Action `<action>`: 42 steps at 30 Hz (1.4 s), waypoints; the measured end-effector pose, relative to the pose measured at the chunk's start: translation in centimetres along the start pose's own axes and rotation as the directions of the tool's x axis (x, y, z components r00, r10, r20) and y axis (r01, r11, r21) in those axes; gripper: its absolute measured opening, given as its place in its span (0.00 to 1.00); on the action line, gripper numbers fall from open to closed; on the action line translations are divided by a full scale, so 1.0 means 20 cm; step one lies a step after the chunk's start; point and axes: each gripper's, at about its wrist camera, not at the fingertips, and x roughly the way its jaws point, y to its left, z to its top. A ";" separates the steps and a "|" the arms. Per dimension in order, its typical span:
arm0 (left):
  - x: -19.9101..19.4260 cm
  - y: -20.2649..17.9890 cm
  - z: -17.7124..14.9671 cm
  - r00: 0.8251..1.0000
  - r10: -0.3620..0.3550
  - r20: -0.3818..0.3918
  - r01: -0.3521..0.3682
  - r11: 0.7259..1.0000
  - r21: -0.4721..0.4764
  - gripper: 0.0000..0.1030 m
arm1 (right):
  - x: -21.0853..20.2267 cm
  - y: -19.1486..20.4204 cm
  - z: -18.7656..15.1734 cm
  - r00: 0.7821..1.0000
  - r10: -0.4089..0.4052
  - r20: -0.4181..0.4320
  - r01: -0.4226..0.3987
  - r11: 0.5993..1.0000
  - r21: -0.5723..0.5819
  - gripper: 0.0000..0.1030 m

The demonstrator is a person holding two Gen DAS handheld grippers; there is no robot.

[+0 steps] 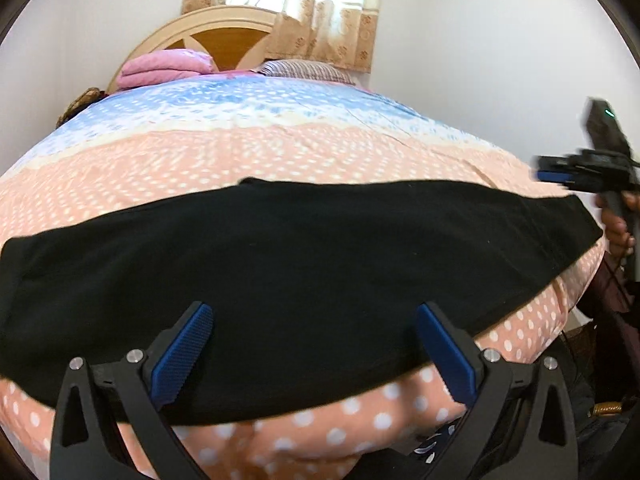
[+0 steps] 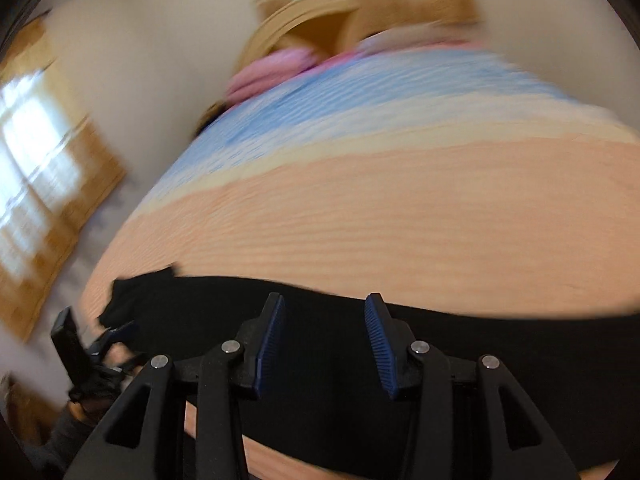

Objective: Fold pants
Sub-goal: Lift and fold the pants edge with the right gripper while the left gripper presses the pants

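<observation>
The black pants [image 1: 288, 264] lie flat as a long band across the near part of the bed. They also show in the right wrist view [image 2: 360, 380], which is motion-blurred. My left gripper [image 1: 316, 316] is open and empty, its blue pads just above the pants' near edge. My right gripper [image 2: 324, 308] is open and empty above the pants. It also shows in the left wrist view [image 1: 560, 176] beyond the pants' right end, held by a hand. The left gripper shows in the right wrist view [image 2: 116, 332] at the pants' left end.
The bed [image 1: 280, 148] has a peach and blue dotted cover. A pink folded blanket [image 1: 164, 66] and a striped pillow [image 1: 308, 69] lie by the wooden headboard [image 1: 224, 32]. White walls stand on both sides. The bed's near edge [image 1: 320, 440] drops off below my left gripper.
</observation>
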 end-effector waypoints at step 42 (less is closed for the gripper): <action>0.13 -0.09 0.07 0.992 0.129 0.009 -0.129 0.991 0.021 1.00 | -0.45 -1.02 -0.29 0.992 -0.073 0.102 0.036 0.944 0.327 0.21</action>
